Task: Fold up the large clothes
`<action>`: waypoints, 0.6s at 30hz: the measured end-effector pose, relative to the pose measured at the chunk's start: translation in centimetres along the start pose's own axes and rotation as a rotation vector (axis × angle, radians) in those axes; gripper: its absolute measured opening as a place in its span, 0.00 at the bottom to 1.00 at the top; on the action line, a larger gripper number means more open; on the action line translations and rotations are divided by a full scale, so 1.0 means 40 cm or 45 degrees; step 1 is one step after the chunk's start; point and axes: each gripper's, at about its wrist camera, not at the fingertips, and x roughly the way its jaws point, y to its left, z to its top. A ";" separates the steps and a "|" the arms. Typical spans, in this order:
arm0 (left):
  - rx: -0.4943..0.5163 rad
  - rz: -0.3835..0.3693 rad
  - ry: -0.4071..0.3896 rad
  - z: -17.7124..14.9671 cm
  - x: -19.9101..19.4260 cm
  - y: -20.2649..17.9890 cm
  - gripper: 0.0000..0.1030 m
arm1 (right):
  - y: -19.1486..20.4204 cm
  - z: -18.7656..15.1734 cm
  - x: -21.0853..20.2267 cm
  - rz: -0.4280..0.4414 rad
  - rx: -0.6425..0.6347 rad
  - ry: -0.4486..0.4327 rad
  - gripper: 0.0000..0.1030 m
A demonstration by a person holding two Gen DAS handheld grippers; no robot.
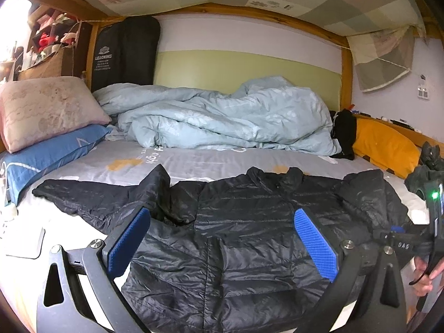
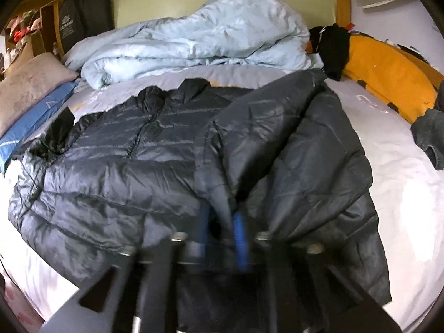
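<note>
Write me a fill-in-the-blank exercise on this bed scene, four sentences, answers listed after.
1. The puffer jacket spread on the bed is ____ in colour.
2. The pink pillow lies on top of a ____ pillow.
3. The crumpled duvet behind the jacket is light ____.
4. The left gripper hovers over the jacket with its jaws ____.

Missing words: black; blue; blue; open
</note>
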 end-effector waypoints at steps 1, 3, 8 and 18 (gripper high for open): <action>-0.002 -0.003 0.008 -0.001 0.002 0.003 1.00 | 0.002 0.004 -0.016 -0.003 0.008 -0.018 0.39; -0.018 -0.009 0.025 -0.003 0.008 0.011 1.00 | 0.012 0.012 -0.038 -0.036 0.012 -0.058 0.42; -0.069 -0.044 0.062 0.004 0.017 0.035 1.00 | 0.005 0.058 -0.095 -0.088 0.052 -0.145 0.68; -0.109 -0.060 0.172 -0.005 0.067 0.073 1.00 | -0.068 0.131 -0.223 -0.052 0.226 -0.305 0.84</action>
